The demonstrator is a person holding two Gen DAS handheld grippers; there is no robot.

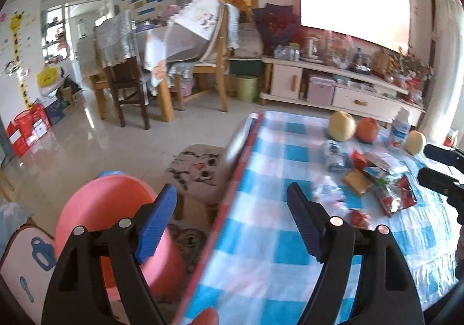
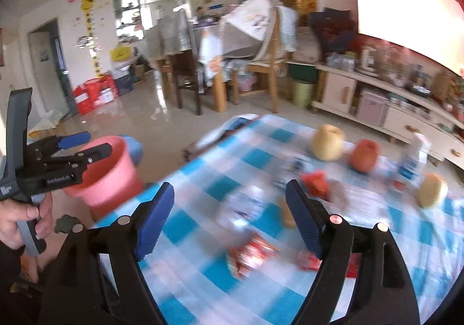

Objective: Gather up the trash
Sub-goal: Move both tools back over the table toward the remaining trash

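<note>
1. As seen from the left wrist view, the left gripper (image 1: 232, 219) has its jaws spread wide with nothing between them, straddling the near edge of the checked tablecloth (image 1: 261, 252).
2. Same view: the pink bucket (image 1: 116, 217) stands on the floor just beside the table, partly behind the left blue pad. An owl-print stool (image 1: 200, 174) sits beyond it.
3. Same view: trash lies on the cloth toward the right: a torn foil snack bag (image 1: 391, 194), small red wrappers (image 1: 359, 219), and a tan flat packet (image 1: 358, 181). Fruit (image 1: 342, 126) and a white bottle (image 1: 400, 130) stand behind; judged not trash.
4. Same view: the right gripper (image 1: 443, 165) enters at the right edge, near the foil bag; its jaws appear parted.
5. Right wrist view, motion-blurred: the right gripper (image 2: 230, 220) is wide open and empty, hovering above a red-and-white wrapper (image 2: 252, 252).
6. Same view: the left gripper (image 2: 87, 145) sits in front of the bucket (image 2: 107, 180) rim, fingers slightly apart, carrying nothing.
7. Judgement: wrappers are light, thin, crinkly and slippery, and may slide on the cloth. Best pinched at a raised crumpled fold, not a flat face.
</note>
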